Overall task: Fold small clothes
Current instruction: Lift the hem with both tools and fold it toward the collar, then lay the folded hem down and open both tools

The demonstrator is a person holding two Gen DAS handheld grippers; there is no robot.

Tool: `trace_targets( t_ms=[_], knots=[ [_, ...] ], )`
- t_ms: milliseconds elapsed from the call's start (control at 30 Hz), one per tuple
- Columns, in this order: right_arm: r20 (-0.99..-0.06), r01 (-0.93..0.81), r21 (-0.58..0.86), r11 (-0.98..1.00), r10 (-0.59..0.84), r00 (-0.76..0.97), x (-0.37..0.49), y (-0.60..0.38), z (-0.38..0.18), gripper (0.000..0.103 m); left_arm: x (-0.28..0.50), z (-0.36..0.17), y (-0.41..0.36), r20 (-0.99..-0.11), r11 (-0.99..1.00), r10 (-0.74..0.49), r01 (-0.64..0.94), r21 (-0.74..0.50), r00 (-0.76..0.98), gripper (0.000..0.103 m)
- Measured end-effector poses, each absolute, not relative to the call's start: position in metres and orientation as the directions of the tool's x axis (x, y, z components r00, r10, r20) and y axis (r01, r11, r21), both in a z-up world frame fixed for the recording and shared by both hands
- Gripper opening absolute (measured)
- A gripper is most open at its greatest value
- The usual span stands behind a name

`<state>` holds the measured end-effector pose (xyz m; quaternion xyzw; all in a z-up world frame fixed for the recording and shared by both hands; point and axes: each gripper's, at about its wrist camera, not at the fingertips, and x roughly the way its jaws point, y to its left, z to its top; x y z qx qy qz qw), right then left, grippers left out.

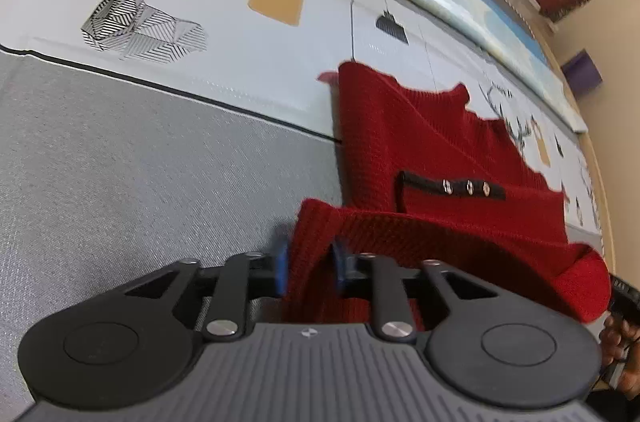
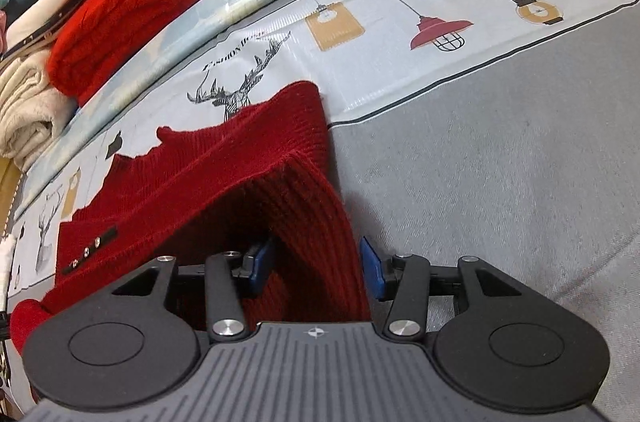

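Now the red sweater is lying on the bedspread, a dark red ribbed knit with a black strap across its front that is carrying three small metal studs. Its near edge is being lifted off the bedspread and is folding over toward the rest of the sweater, so the knit is forming a raised flap. The far part is lying flat, half on the grey part of the bedspread and half on the white printed band with the deer heads and lamps.

One sweater is being handled. Two grippers are working on it. Beyond the sweater, at the far edge of the bedspread, one brighter red folded knit is sitting on a pile of other clothes, beside a cream one.

The sweater's long axis is running from the lifted near edge away toward the printed band, with its jagged far edge pointing away from the grippers.

The left gripper is pinching a thin fold of the sweater's near left corner between its blue pads, blurred. The right gripper is standing partly open around the sweater's near right corner: the knit is hanging between the pads, and a gap is showing beside the right pad.
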<state>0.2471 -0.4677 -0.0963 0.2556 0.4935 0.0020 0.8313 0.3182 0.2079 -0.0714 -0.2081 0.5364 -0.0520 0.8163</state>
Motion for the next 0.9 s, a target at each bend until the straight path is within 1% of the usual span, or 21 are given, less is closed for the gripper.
trace_targets(
  t_ms=[133, 233, 333, 367, 400, 433, 467, 533, 600, 700, 800, 900],
  knots=[
    [-0.817, 0.271, 0.435, 0.859, 0.25, 0.519, 0.247, -0.471, -0.097, 0.05, 0.32, -0.074, 0.21, -0.864, 0.904, -0.309, -0.159, -0.397, 0.398, 0.023],
    [-0.82, 0.27, 0.44, 0.856, 0.26, 0.51, 0.246, -0.47, -0.099, 0.05, 0.32, -0.081, 0.211, -0.877, 0.898, -0.324, -0.176, -0.403, 0.356, 0.032],
    [-0.825, 0.258, 0.438, 0.861, 0.272, 0.495, 0.245, -0.466, -0.1, 0.049, 0.318, -0.086, 0.206, -0.886, 0.903, -0.339, -0.153, -0.401, 0.316, 0.032],
    [-0.826, 0.254, 0.435, 0.864, 0.271, 0.495, 0.245, -0.465, -0.1, 0.044, 0.317, -0.086, 0.203, -0.89, 0.912, -0.329, -0.138, -0.386, 0.317, 0.03],
    [-0.824, 0.247, 0.436, 0.865, 0.273, 0.497, 0.244, -0.465, -0.099, 0.04, 0.316, -0.084, 0.201, -0.89, 0.919, -0.318, -0.124, -0.373, 0.326, 0.023],
    [-0.82, 0.236, 0.436, 0.868, 0.276, 0.501, 0.243, -0.464, -0.098, 0.026, 0.316, -0.083, 0.199, -0.886, 0.92, -0.32, -0.112, -0.375, 0.335, 0.013],
    [-0.818, 0.224, 0.429, 0.875, 0.271, 0.507, 0.242, -0.462, -0.095, 0.012, 0.315, -0.079, 0.199, -0.879, 0.921, -0.321, -0.102, -0.377, 0.352, 0.012],
    [-0.807, 0.197, 0.408, 0.892, 0.25, 0.536, 0.238, -0.459, -0.086, 0.012, 0.311, -0.068, 0.198, -0.861, 0.926, -0.308, -0.082, -0.37, 0.404, 0.011],
    [-0.769, 0.18, 0.42, 0.89, 0.243, 0.592, 0.232, -0.461, -0.072, 0.011, 0.307, -0.054, 0.199, -0.83, 0.926, -0.307, -0.056, -0.374, 0.465, 0.011],
    [-0.678, 0.157, 0.462, 0.873, 0.234, 0.696, 0.218, -0.469, -0.048, 0.011, 0.299, -0.029, 0.203, -0.759, 0.923, -0.301, -0.022, -0.383, 0.577, 0.011],
    [-0.589, 0.133, 0.453, 0.882, 0.184, 0.787, 0.211, -0.473, -0.029, 0.011, 0.297, -0.009, 0.204, -0.69, 0.93, -0.267, -0.008, -0.367, 0.673, 0.011],
    [-0.532, 0.128, 0.422, 0.897, 0.132, 0.836, 0.217, -0.473, -0.021, 0.011, 0.303, 0.001, 0.196, -0.649, 0.949, -0.216, 0.0, -0.317, 0.729, 0.011]
  ],
)
